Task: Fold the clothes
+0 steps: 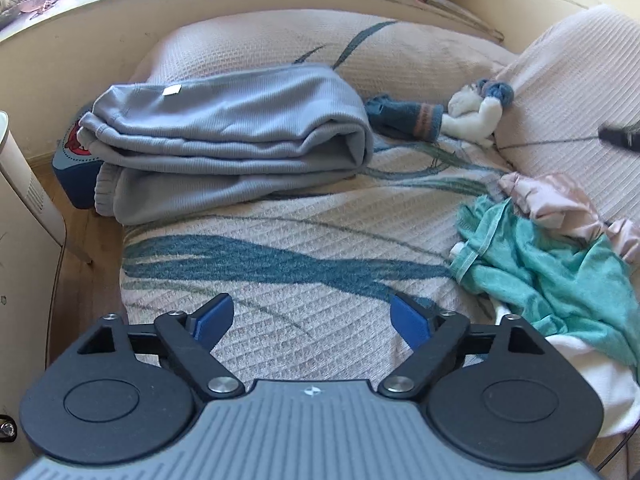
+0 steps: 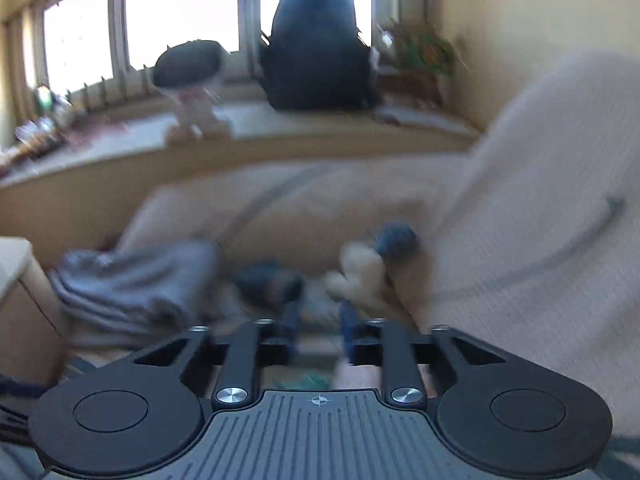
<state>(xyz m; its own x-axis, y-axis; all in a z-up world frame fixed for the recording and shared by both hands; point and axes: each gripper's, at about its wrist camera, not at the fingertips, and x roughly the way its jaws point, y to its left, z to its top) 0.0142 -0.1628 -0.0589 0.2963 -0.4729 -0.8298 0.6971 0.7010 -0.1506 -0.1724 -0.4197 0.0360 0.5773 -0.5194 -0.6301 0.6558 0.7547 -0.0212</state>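
**One garment folded, the heap still to do**

We hold the left gripper point(image 1: 310, 322) low over the bedspread point(image 1: 280, 264) with its blue pads spread wide and nothing between them; the cloth beneath it is bare. At about eleven o'clock from that gripper lies the grey garment point(image 1: 228, 140), already folded into a flat stack near the pillow point(image 1: 260, 44); we judge that piece finished. At about three o'clock, near the right pad but not touching it, sits the crumpled teal garment point(image 1: 552, 264), with a pink garment point(image 1: 552, 200) bunched against its far edge and something white under its near edge; these are the clothes still unfolded. Beyond, at one o'clock, a dark blue sock point(image 1: 404, 116) rests just beside a small soft toy point(image 1: 476, 112).

The right wrist view is badly blurred; the right gripper point(image 2: 318, 334) shows its fingers drawn fairly close, a narrow gap left between them, and we see nothing held there, though the blur makes us unsure. It points toward the toy and sock, with the grey stack at ten o'clock.

We reckon we are between pieces; the next move calls for swinging toward the teal garment, pinching a hem or corner cleanly, and drawing it apart from the pink one onto the open spread to lay it flat.
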